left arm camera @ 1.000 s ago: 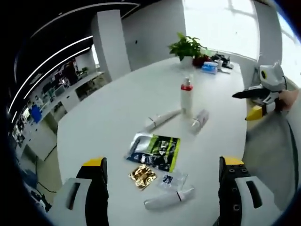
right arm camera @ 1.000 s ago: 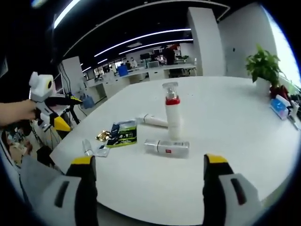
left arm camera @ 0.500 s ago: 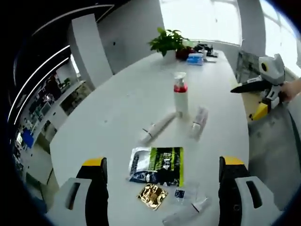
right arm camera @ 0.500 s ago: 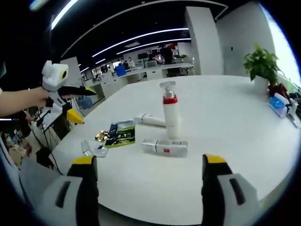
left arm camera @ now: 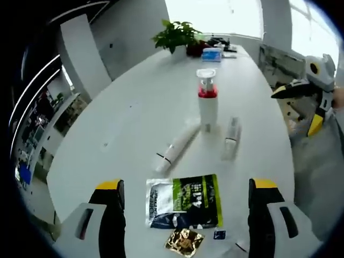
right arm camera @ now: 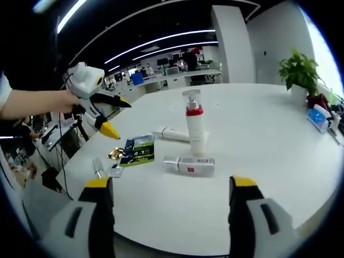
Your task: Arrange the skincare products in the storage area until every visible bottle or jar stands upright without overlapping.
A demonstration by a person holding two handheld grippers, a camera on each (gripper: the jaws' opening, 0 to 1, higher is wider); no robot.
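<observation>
A white pump bottle [left arm camera: 208, 102] [right arm camera: 194, 126] with a red band stands upright mid-table. Beside it lie a white tube [left arm camera: 174, 153] [right arm camera: 171, 133] and a squat clear bottle [left arm camera: 231, 138] [right arm camera: 189, 165], both on their sides. A small tube [right arm camera: 99, 166] lies near the table's edge. My left gripper [left arm camera: 186, 185] [right arm camera: 99, 99] hovers open above the green-black sachet [left arm camera: 185, 200] [right arm camera: 138, 150], holding nothing. My right gripper [right arm camera: 171, 183] [left arm camera: 306, 94] is open too, off the table's side, short of the lying bottle.
A gold sachet [left arm camera: 184, 242] [right arm camera: 115, 154] and a small blue sachet [left arm camera: 219, 234] lie by the green one. At the table's far end stand a potted plant [left arm camera: 174, 35] [right arm camera: 299, 72] and a blue box [left arm camera: 211, 52] [right arm camera: 317, 119]. A hand [right arm camera: 37, 102] holds the left gripper.
My left gripper has moved in over the table toward the products, so the near small tube has dropped out of its view. The right gripper has barely moved. The products lie as before.
</observation>
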